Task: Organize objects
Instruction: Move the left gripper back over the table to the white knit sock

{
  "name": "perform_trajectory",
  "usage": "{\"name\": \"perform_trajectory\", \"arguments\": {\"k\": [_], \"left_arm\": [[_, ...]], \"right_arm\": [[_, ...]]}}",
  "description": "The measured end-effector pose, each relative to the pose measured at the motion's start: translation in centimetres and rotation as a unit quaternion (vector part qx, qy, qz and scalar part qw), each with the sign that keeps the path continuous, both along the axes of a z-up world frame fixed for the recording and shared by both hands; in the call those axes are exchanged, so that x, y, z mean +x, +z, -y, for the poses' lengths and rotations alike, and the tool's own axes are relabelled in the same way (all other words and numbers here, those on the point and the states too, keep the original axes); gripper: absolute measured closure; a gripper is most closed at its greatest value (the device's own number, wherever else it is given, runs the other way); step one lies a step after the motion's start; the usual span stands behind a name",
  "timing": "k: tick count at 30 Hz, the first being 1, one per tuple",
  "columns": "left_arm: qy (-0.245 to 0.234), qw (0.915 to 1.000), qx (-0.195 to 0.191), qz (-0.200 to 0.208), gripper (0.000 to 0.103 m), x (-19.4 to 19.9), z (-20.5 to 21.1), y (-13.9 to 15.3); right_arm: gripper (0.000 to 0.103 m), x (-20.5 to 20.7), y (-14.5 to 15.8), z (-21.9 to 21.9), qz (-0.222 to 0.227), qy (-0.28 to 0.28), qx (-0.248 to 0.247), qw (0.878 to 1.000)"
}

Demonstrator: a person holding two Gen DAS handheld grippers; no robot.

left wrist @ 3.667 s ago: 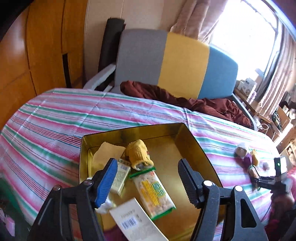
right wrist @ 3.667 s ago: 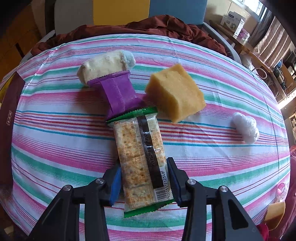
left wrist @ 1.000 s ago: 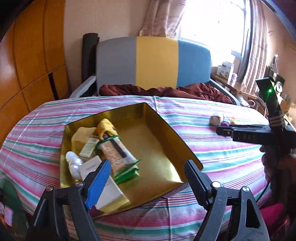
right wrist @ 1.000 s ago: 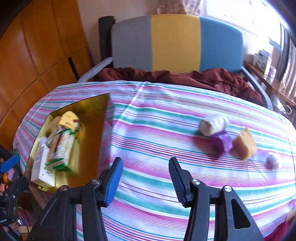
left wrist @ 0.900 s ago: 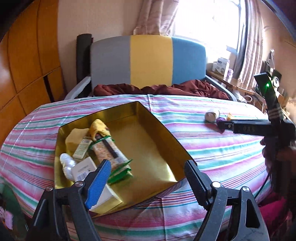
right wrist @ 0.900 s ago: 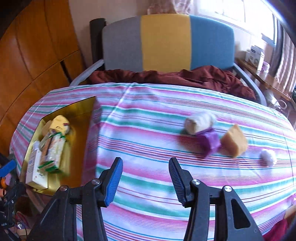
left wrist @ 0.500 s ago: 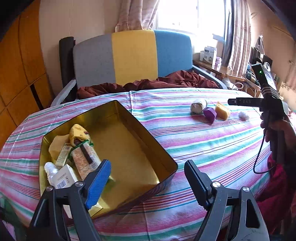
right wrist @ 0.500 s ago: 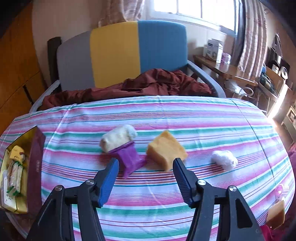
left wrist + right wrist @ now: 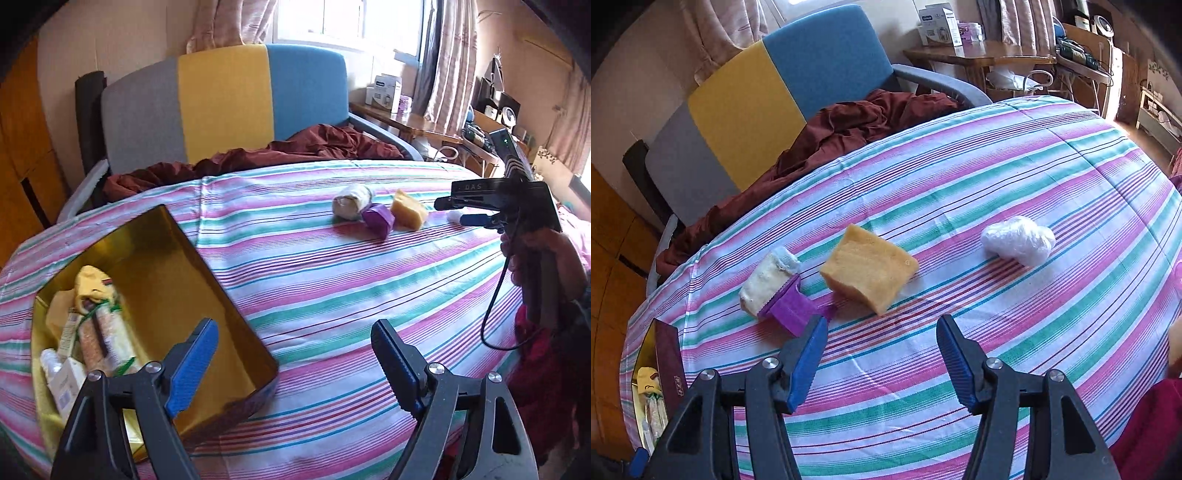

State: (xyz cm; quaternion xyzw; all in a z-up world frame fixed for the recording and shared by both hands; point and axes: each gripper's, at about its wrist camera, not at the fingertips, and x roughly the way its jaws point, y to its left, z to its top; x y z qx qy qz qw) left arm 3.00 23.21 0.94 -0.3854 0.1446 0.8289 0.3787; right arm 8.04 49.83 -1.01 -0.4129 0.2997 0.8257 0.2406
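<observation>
Jaws of the left gripper [image 9: 291, 363] stand wide and are opening, nothing between them, above the near right corner of the gold tin [image 9: 221, 291], which sits at the table's left edge with snack packets [image 9: 99, 332] in its left half. The right gripper [image 9: 881, 352] is parted and empty, hovering over the striped tablecloth [image 9: 1015, 177] just short of the yellow sponge [image 9: 868, 269]. A purple holder [image 9: 792, 304] with a white roll [image 9: 768, 278] touches the sponge's left side; a white wad [image 9: 1017, 240] lies apart, toward the right edge. Beyond the far edge stands a grey-yellow-blue chair [image 9: 221, 99] with maroon cloth [image 9: 314, 144]
</observation>
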Motion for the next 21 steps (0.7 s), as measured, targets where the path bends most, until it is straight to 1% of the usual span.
{"name": "perform_trajectory", "arguments": {"k": [4,8,14,18,21], "left_arm": [[-0.007,0.9995,0.003,0.031,0.018,-0.6,-1.9,-0.7],[-0.012,0.9989,-0.001,0.046,0.018,-1.2,-3.7,-1.3],[-0.009,0.9974,-0.005,0.071,0.018,-3.2,-6.5,-2.1],[-0.003,0.9974,-0.003,0.072,0.018,-5.1,-8.7,-2.0],[-0.011,0.9977,-0.001,0.066,0.019,-6.4,-11.0,-1.6]], "right_arm": [[0.041,0.5,-0.2,-0.7,0.000,-0.016,-0.016,1.000],[0.041,1.2,-0.4,-1.6,-0.007,-0.037,-0.038,0.999],[0.041,1.5,-0.8,-2.3,-0.011,-0.050,-0.063,0.997],[0.041,1.7,-1.1,-2.5,-0.016,-0.053,-0.078,0.995],[0.041,1.7,-1.1,-2.6,-0.023,-0.052,-0.089,0.994]]}}
